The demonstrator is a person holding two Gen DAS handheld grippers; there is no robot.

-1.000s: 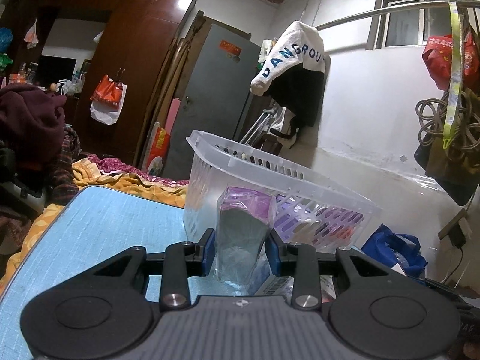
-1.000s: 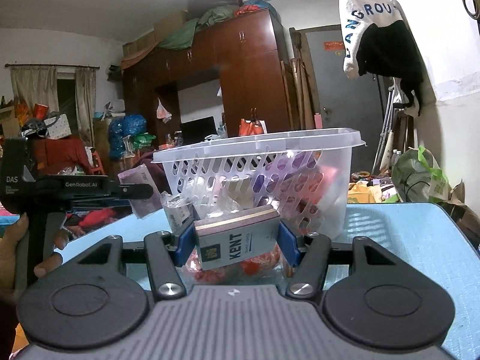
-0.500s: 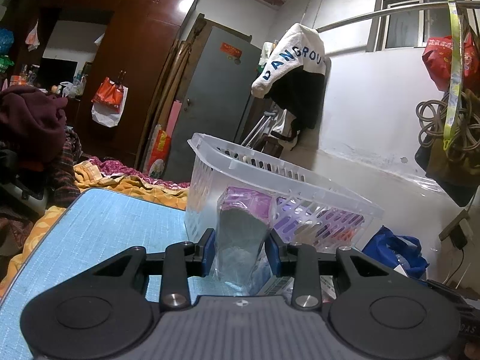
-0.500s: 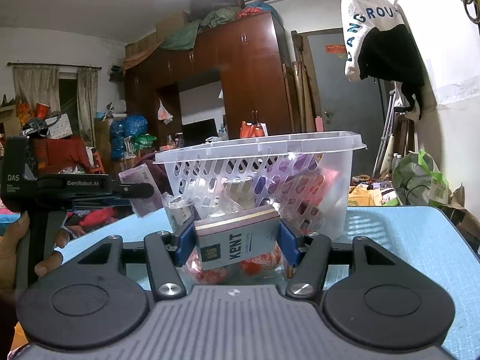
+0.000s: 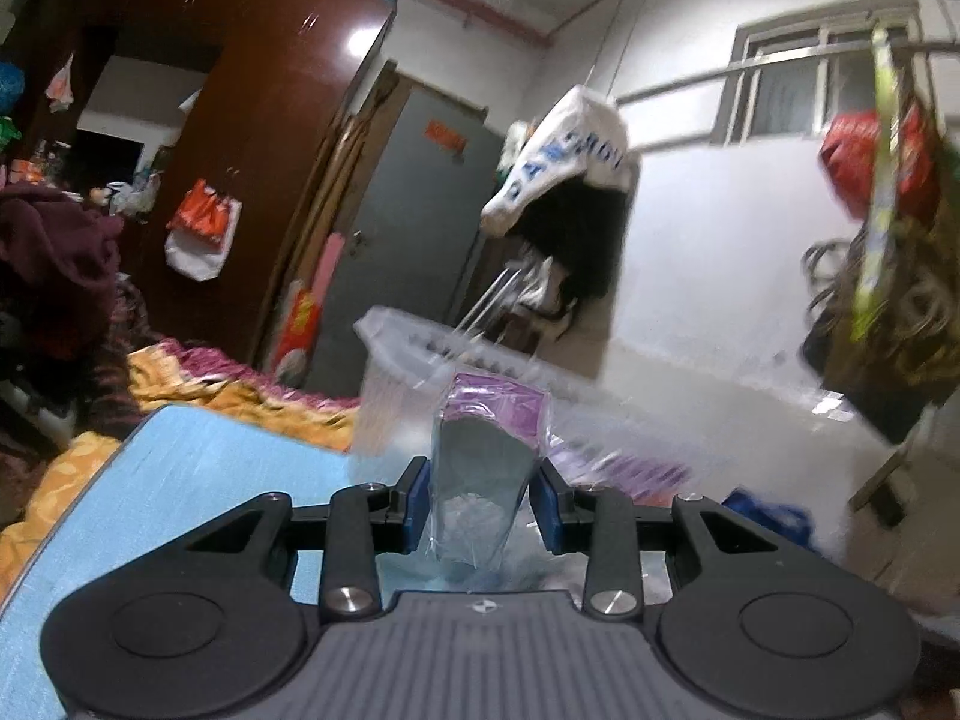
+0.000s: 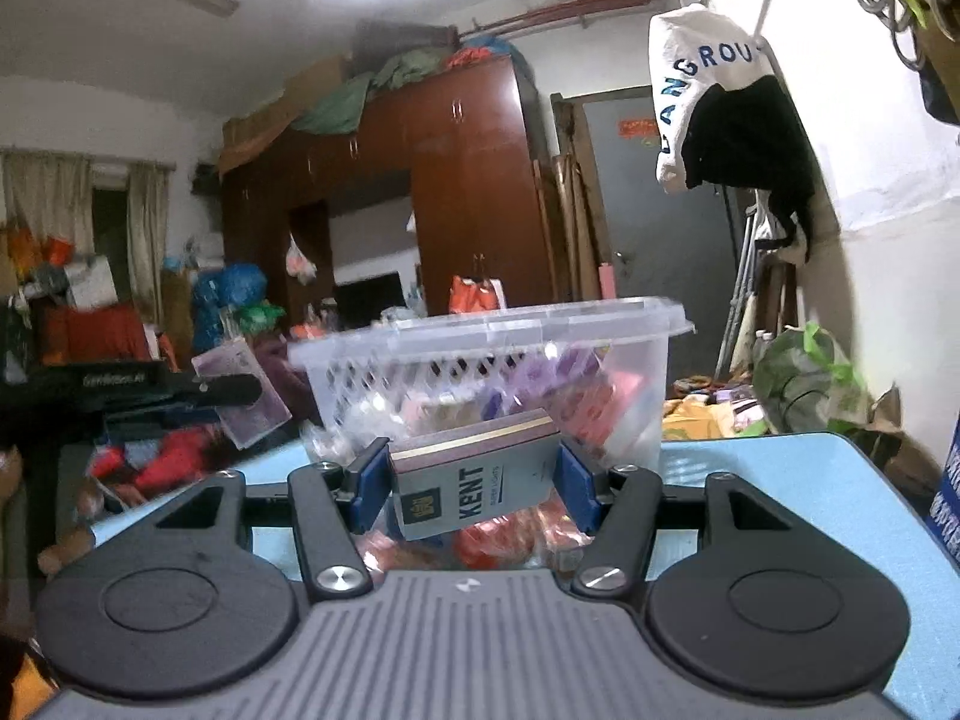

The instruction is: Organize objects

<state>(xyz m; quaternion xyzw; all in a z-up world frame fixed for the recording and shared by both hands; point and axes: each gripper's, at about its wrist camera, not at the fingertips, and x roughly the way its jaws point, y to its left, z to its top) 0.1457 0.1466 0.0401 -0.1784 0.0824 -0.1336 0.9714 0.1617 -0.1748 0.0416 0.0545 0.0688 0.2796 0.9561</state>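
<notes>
Both views have tilted and blurred since a second ago, and the clear basket now sits lower. On the blue counter it stands before a brown wardrobe. Left hand-held gripper clamps a purple-topped packet; right hand-held gripper clamps a KENT box. Only the left view shows the window.

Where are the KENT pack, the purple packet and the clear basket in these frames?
KENT pack (image 6: pixel 474 480), right wrist view, on its printed front face.
purple packet (image 5: pixel 480 456), left wrist view, on its grey front, between the pads.
clear basket (image 6: pixel 642 372), right wrist view, on its plain right wall below the rim.
</notes>
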